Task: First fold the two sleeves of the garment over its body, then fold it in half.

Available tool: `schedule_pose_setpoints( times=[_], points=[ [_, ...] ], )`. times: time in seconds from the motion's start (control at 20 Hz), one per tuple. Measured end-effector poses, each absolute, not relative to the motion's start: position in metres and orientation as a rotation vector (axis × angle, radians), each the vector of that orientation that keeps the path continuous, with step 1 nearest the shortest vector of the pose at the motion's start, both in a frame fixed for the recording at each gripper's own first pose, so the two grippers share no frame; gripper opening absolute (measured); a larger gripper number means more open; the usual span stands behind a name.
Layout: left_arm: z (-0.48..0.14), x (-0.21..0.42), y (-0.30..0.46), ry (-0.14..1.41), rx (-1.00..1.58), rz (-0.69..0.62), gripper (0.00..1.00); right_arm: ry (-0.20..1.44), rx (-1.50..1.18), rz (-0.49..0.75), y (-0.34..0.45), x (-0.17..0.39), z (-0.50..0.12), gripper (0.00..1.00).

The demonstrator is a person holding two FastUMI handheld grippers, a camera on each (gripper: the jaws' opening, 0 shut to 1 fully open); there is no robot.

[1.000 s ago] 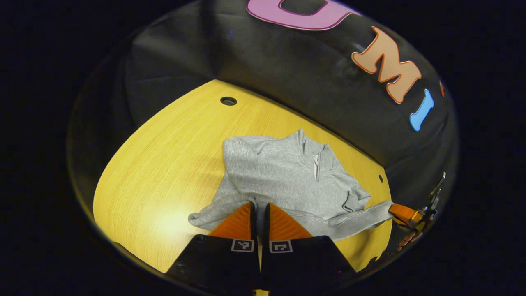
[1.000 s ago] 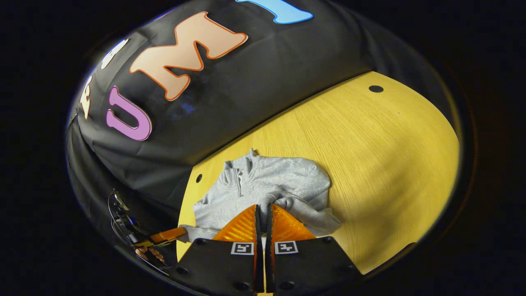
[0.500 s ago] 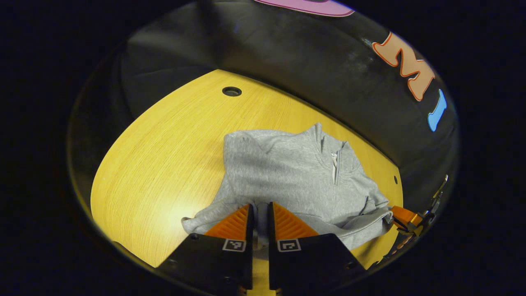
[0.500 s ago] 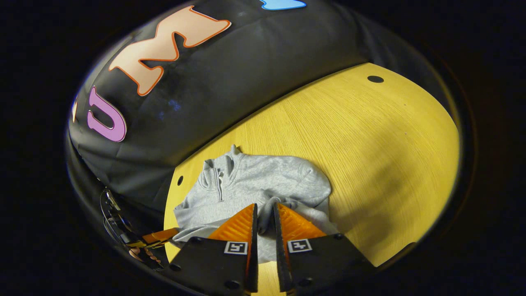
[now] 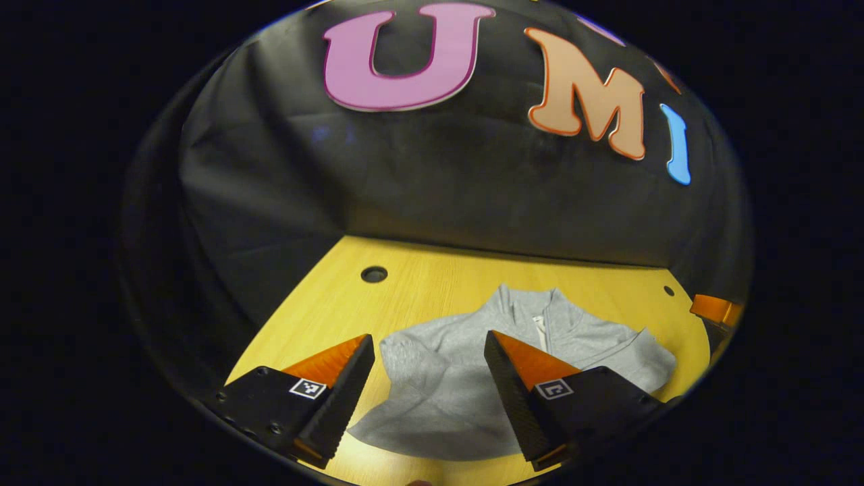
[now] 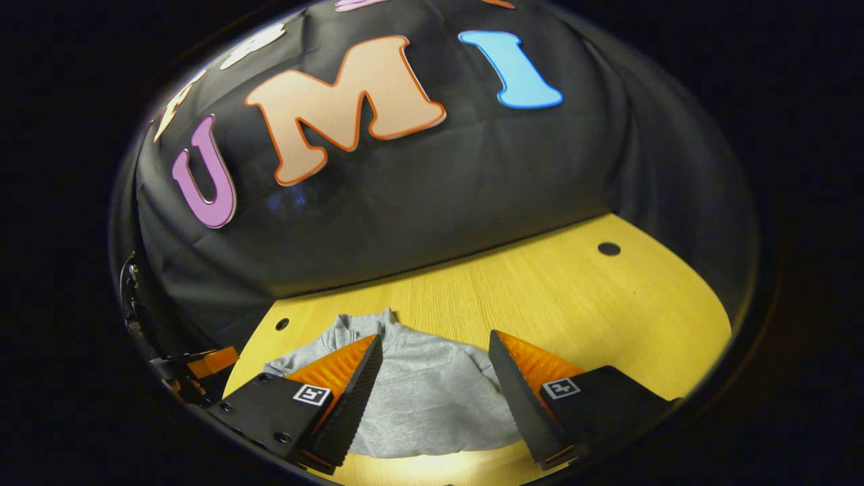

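Observation:
A grey zip-neck sweatshirt [image 5: 466, 378] lies folded on the yellow wooden table [image 5: 432, 283], collar toward the wall. In the left gripper view my left gripper [image 5: 428, 378] stands open above the garment's near half, nothing between its fingers. The right gripper view has the same sweatshirt [image 6: 425, 395] under my open right gripper [image 6: 435, 381], which also holds nothing. The right gripper's tip [image 5: 715, 309] peeks in at the right edge of the left gripper view. The left gripper [image 6: 202, 364] appears low at the left of the right gripper view.
The black cloth wall [image 5: 432, 182] rises close behind the table. Small round holes [image 5: 374, 274] [image 6: 609, 248] mark the tabletop near its back edge. Bare wood [image 6: 607, 304] stretches to the right of the garment.
Both grippers have let go of the sweatshirt and opened wide. They have pulled back and tilted up, so more wall shows. The garment now lies folded and still.

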State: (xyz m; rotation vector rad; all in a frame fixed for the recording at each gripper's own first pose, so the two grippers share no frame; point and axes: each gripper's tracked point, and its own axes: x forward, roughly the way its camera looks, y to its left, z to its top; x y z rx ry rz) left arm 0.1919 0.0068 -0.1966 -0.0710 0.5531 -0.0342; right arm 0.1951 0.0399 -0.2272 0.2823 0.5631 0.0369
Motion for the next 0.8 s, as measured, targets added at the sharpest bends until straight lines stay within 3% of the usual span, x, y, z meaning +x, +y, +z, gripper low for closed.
schedule_pose_setpoints(
  times=[0.45,0.8],
  points=[
    [-0.090,0.121,0.024,0.264,0.014,-0.014,0.95,0.132,-0.053,0.092,0.035,0.127,-0.092,0.97],
    [-0.040,0.082,0.021,0.111,0.097,-0.008,0.94,0.173,0.066,0.067,0.033,0.078,-0.086,0.99]
  ],
)
